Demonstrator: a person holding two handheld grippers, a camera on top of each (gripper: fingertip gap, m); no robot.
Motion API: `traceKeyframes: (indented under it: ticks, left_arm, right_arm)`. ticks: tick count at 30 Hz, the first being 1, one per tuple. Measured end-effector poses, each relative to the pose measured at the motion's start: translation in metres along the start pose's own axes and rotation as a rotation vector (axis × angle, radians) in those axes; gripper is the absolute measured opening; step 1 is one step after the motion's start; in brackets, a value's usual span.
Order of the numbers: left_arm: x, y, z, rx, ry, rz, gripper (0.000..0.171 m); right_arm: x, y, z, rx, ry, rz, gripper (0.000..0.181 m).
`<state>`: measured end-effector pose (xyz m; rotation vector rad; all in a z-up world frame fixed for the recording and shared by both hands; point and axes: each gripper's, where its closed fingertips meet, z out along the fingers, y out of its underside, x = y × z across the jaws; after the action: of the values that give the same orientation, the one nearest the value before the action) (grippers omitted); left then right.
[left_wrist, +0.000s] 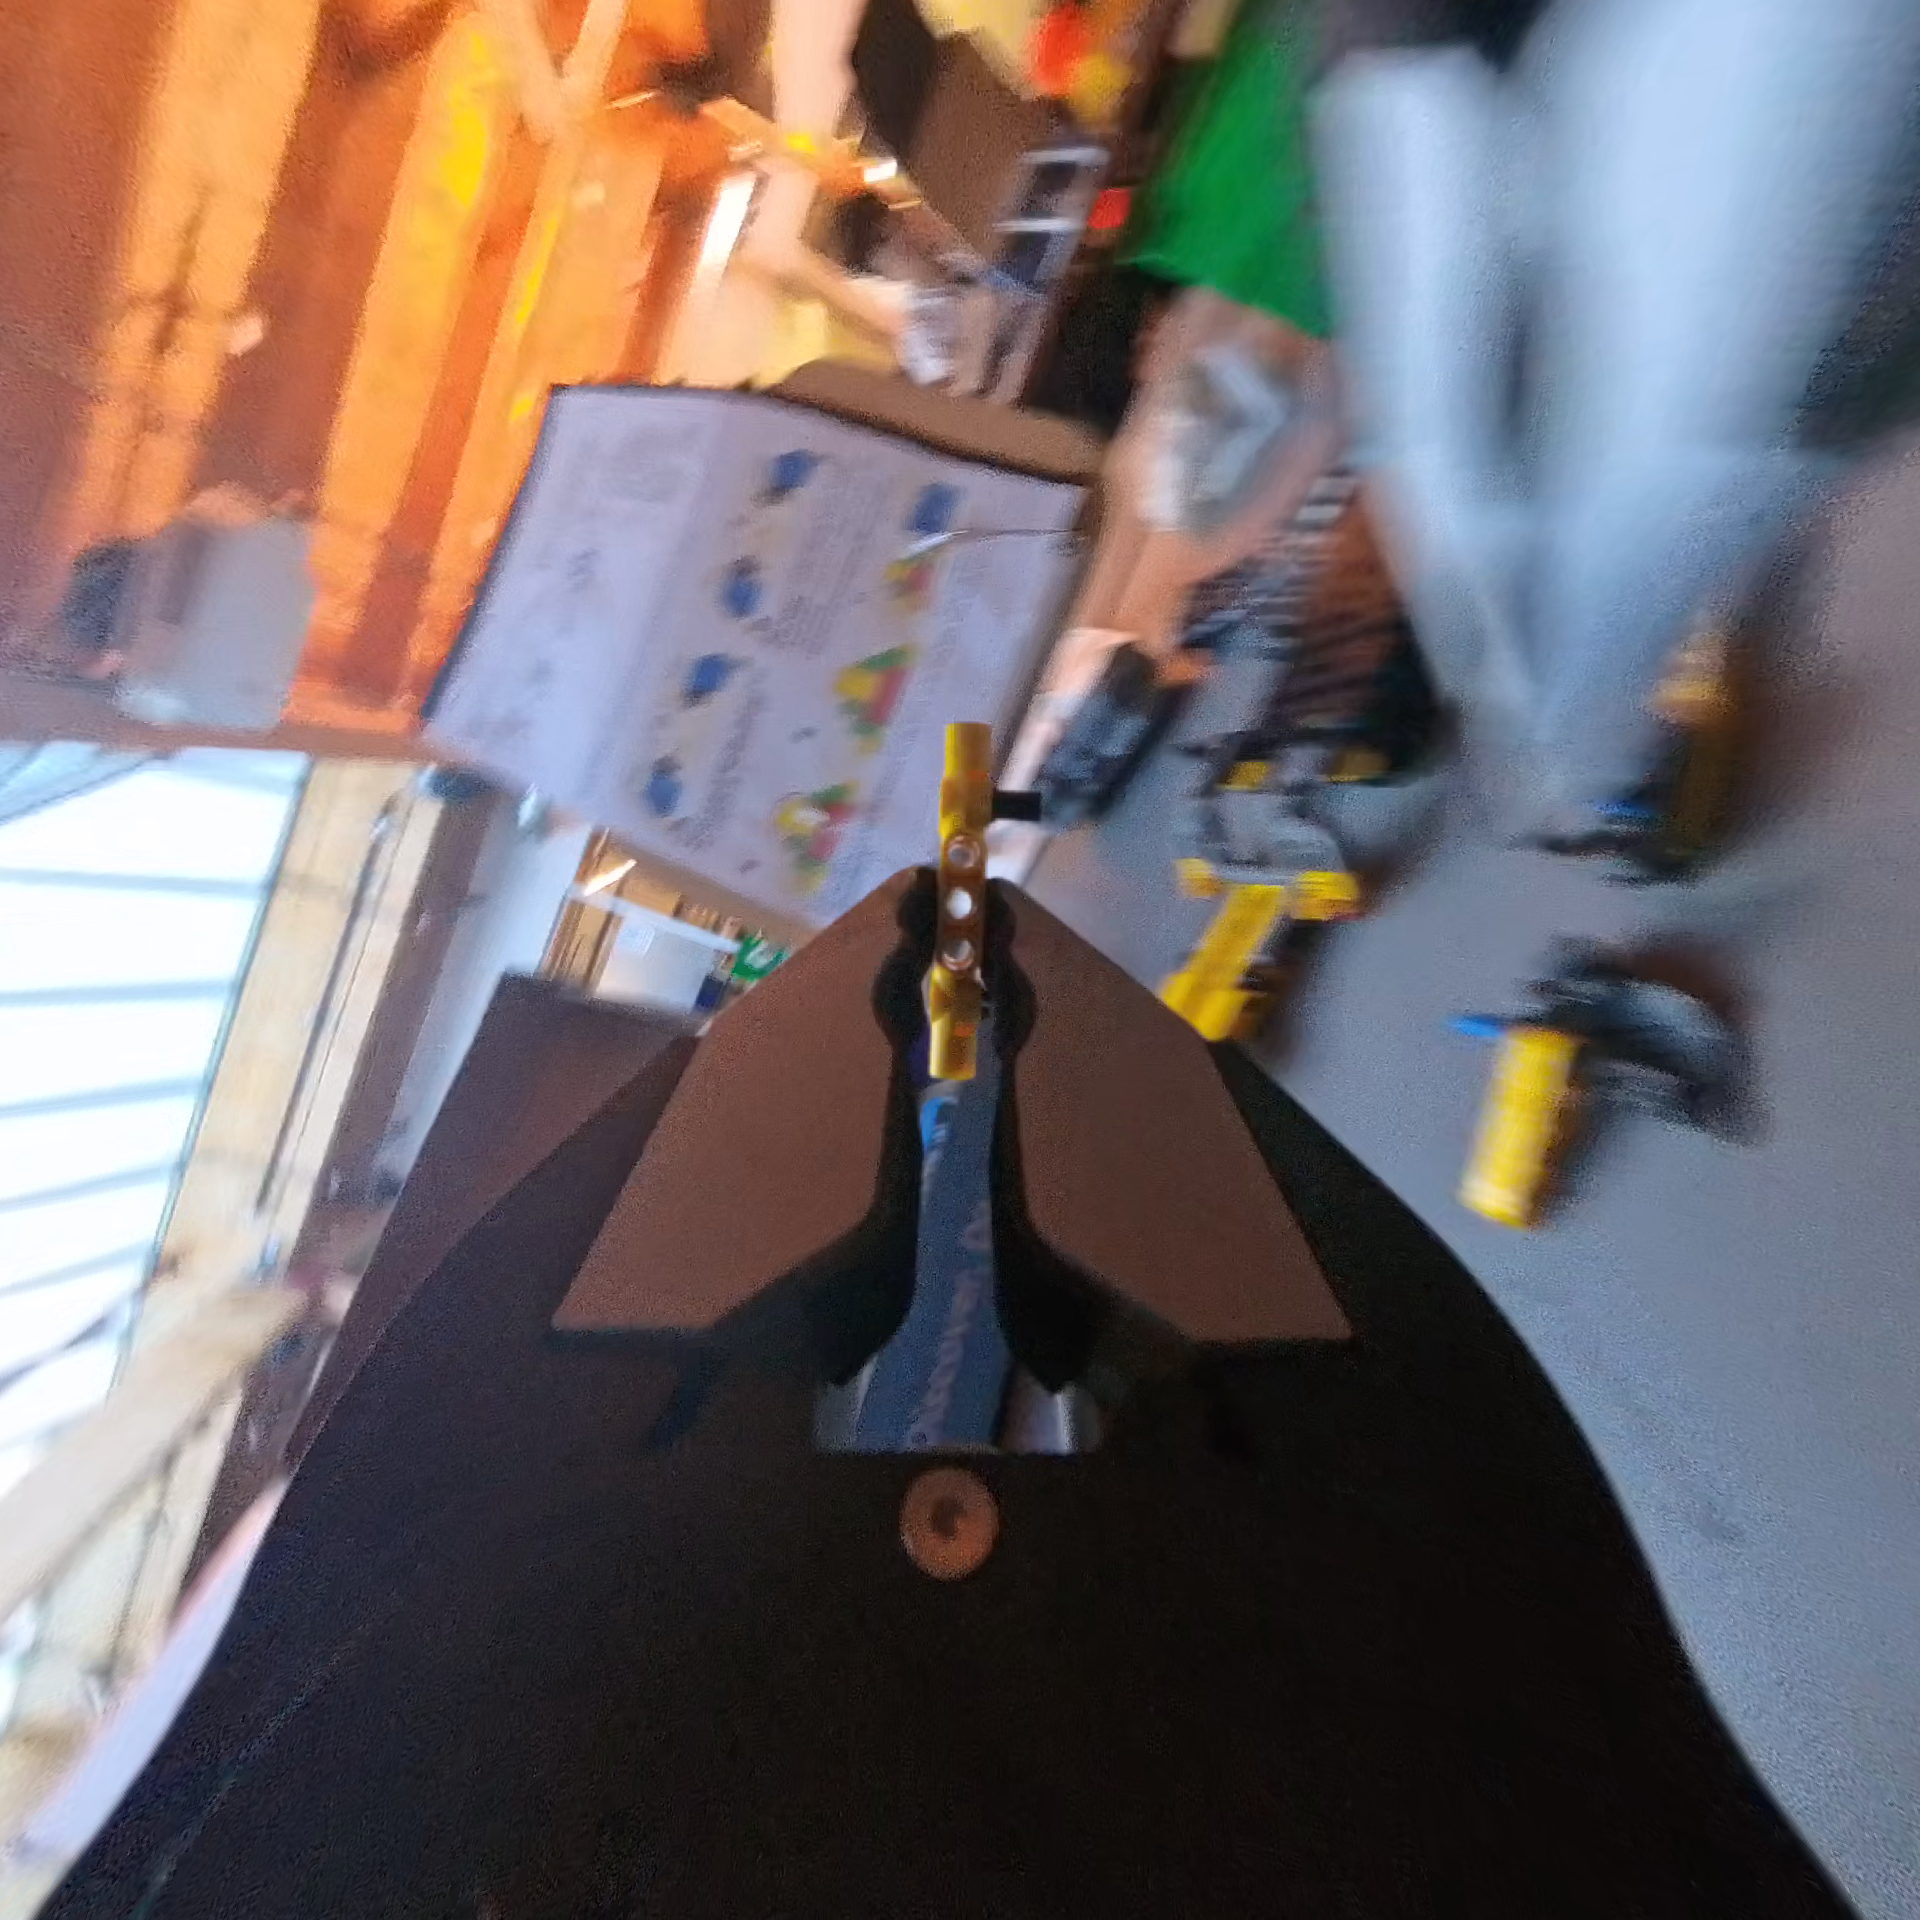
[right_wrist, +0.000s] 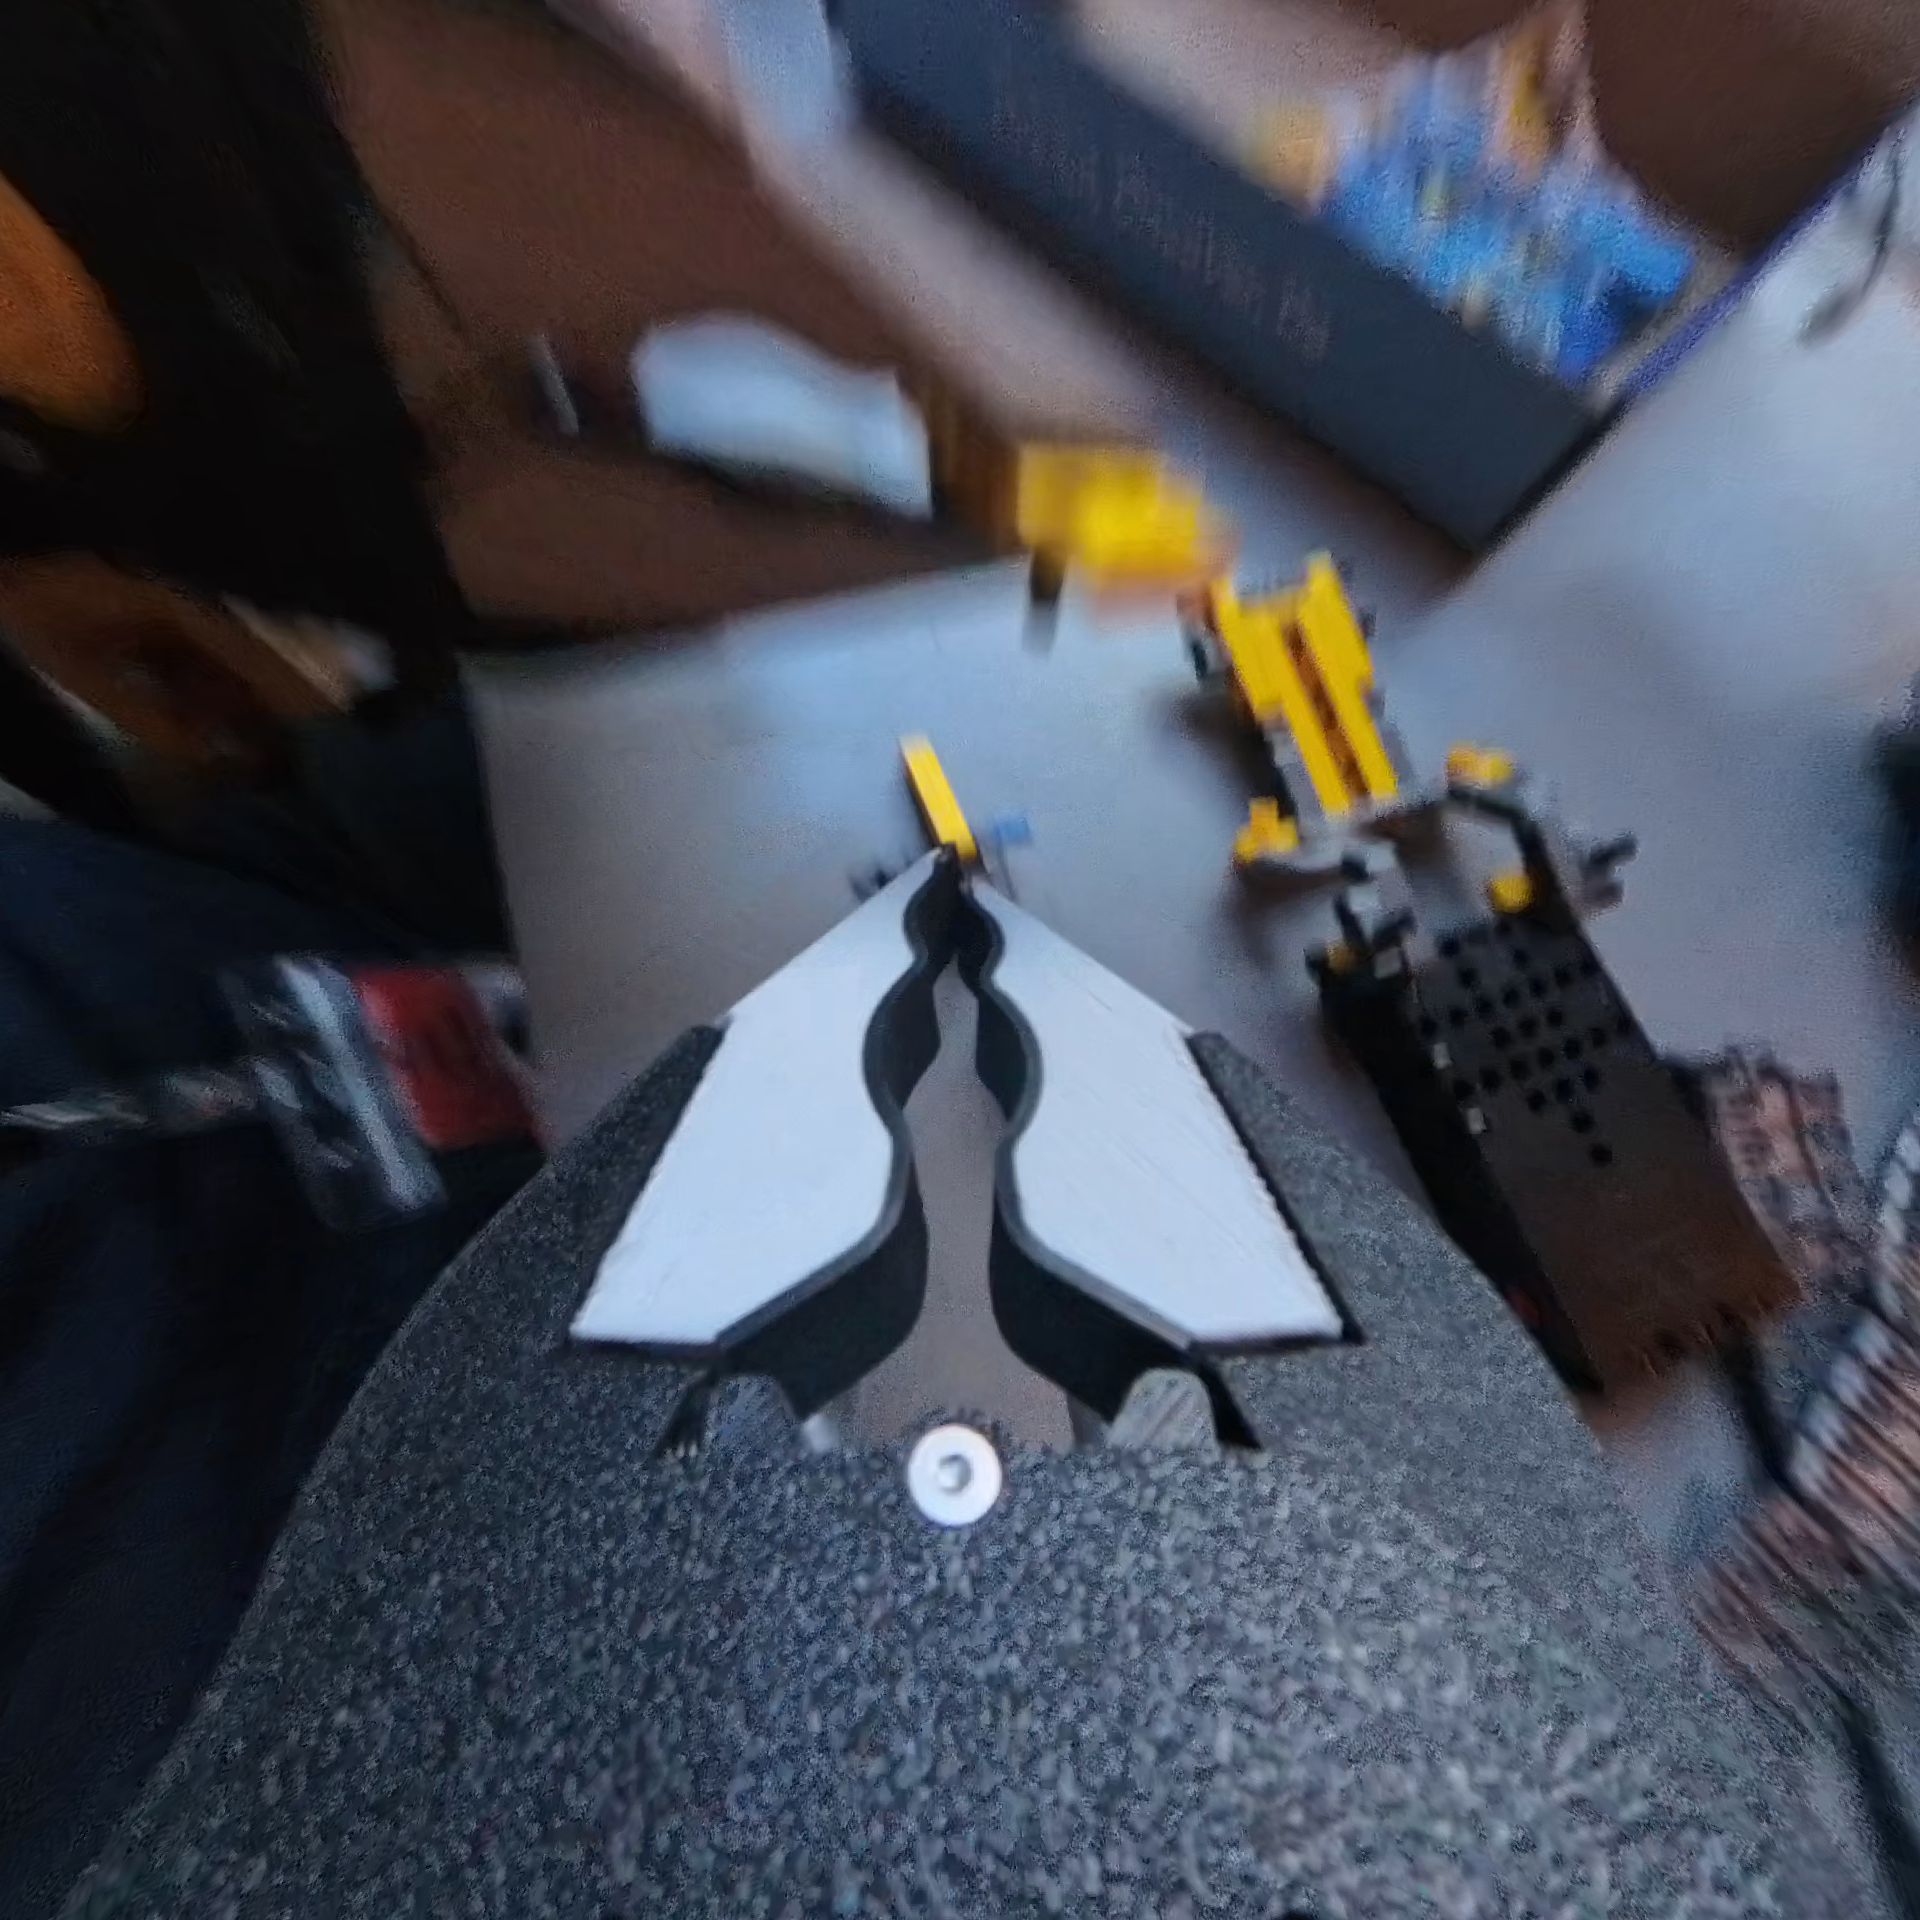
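My left gripper (left_wrist: 958, 914) is shut on a yellow toy beam with round holes (left_wrist: 961, 883), held upright in the air; a short black pin sticks out of its right side. My right gripper (right_wrist: 954, 868) is shut on a thin yellow beam (right_wrist: 938, 798) that juts past the fingertips above the grey table (right_wrist: 707, 769). A yellow and black brick model (right_wrist: 1299, 675) lies to the right of it, next to a black perforated panel (right_wrist: 1507, 1070). Both views are blurred by motion.
An open instruction booklet (left_wrist: 748, 634) lies beyond the left gripper. Yellow brick assemblies (left_wrist: 1236, 945) and a yellow ribbed cylinder (left_wrist: 1522, 1122) lie on the grey table at the right. A person in a green top (left_wrist: 1226, 166) stands behind. A dark box with blue print (right_wrist: 1455, 208) lies at the far table edge. Spacing between my two grippers at the tips: around 9 cm. The yellow ribbed cylinder (left_wrist: 1522, 1122) sits 6 cm or so from the ends of my right fingers.
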<state>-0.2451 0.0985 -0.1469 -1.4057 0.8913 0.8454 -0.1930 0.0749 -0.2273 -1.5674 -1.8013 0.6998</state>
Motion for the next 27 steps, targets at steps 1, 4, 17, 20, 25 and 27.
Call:
traceKeyframes:
  ticks: [1, 4, 17, 20, 25, 27]
  left_arm:
    - [-0.025, 0.009, -0.001, -0.006, -0.036, -0.088, 0.006]
    - [-0.05, 0.02, -0.004, -0.011, 0.012, -0.23, 0.006]
    - [0.007, -0.017, -0.006, 0.041, 0.139, -0.155, 0.005]
    - [0.014, -0.024, -0.006, 0.066, 0.158, -0.171, 0.005]
    - [0.019, -0.026, -0.006, 0.081, 0.168, -0.19, 0.005]
    - [0.019, -0.029, -0.007, 0.091, 0.163, -0.19, 0.005]
  right_arm:
    - [-0.002, 0.012, 0.007, -0.037, 0.008, -0.019, 0.0]
    - [-0.005, -0.017, -0.001, 0.137, 0.003, -0.002, 0.0]
    - [0.008, -0.068, -0.041, 0.473, -0.062, 0.188, 0.011]
    - [0.005, -0.068, -0.042, 0.504, -0.113, 0.22, 0.015]
    - [0.001, -0.071, -0.046, 0.551, -0.242, 0.307, 0.014]
    - [0.002, -0.071, -0.046, 0.559, -0.258, 0.327, 0.012]
